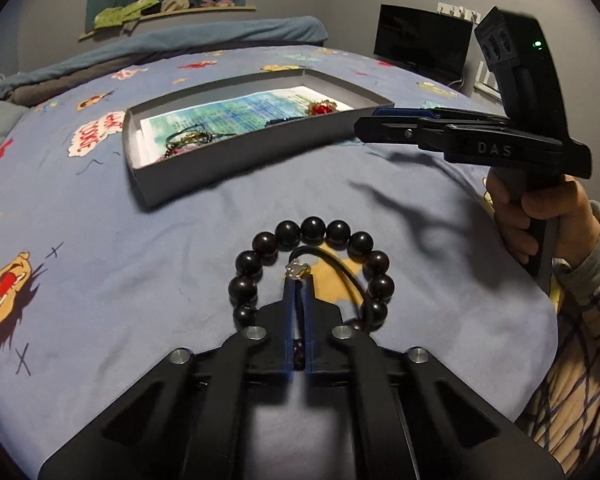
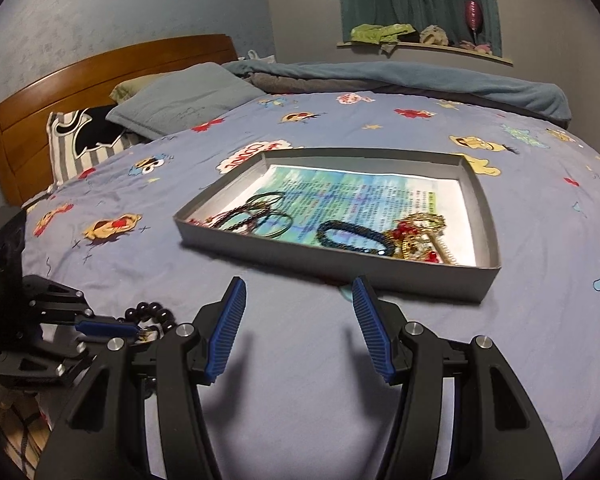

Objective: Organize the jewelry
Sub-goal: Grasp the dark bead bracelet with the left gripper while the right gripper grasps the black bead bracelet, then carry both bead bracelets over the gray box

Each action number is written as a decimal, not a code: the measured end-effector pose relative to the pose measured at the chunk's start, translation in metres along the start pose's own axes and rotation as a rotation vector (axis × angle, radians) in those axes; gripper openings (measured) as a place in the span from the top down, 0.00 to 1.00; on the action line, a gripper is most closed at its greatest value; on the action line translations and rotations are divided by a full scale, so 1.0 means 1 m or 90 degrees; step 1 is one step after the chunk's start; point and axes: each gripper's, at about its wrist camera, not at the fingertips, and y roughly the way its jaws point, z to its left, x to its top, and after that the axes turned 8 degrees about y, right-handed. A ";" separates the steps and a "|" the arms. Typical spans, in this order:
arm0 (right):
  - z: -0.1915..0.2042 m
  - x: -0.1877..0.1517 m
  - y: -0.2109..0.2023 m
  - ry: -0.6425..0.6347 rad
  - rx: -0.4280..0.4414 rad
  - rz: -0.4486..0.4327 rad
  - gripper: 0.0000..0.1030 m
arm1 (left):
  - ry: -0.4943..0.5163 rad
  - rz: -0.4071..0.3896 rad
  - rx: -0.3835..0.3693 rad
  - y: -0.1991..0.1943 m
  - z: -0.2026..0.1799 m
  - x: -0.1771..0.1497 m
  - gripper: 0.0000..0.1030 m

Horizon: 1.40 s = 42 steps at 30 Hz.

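A bracelet of large dark beads lies on the blue bedsheet. Inside its ring lies a thin black cord with a small silver charm. My left gripper is shut on that charm end of the cord. The beads also show in the right wrist view beside the left gripper. My right gripper is open and empty, above the sheet in front of the grey tray. In the left wrist view the right gripper hovers by the tray's near right corner.
The tray holds a printed paper, dark bracelets, thin bangles and gold-and-red jewellery. Pillows and a wooden headboard stand at the far left. A folded blanket lies at the back.
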 end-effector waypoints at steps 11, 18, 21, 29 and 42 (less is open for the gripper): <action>0.041 -0.015 0.007 -0.061 0.043 0.030 0.46 | -0.053 -0.125 0.049 -0.050 0.025 0.011 0.97; 0.064 -0.026 0.019 -0.104 0.063 0.061 0.50 | -0.109 -0.135 0.077 -0.061 0.049 0.008 0.97; 0.070 -0.030 0.024 -0.119 0.064 0.078 0.58 | -0.120 -0.140 0.084 -0.065 0.055 0.007 0.97; 0.081 -0.042 0.040 -0.156 0.050 0.120 0.75 | -0.125 -0.142 0.086 -0.066 0.059 0.006 0.97; 0.071 -0.015 0.006 -0.120 0.075 0.031 0.86 | -0.141 -0.157 0.081 -0.054 0.064 0.029 0.97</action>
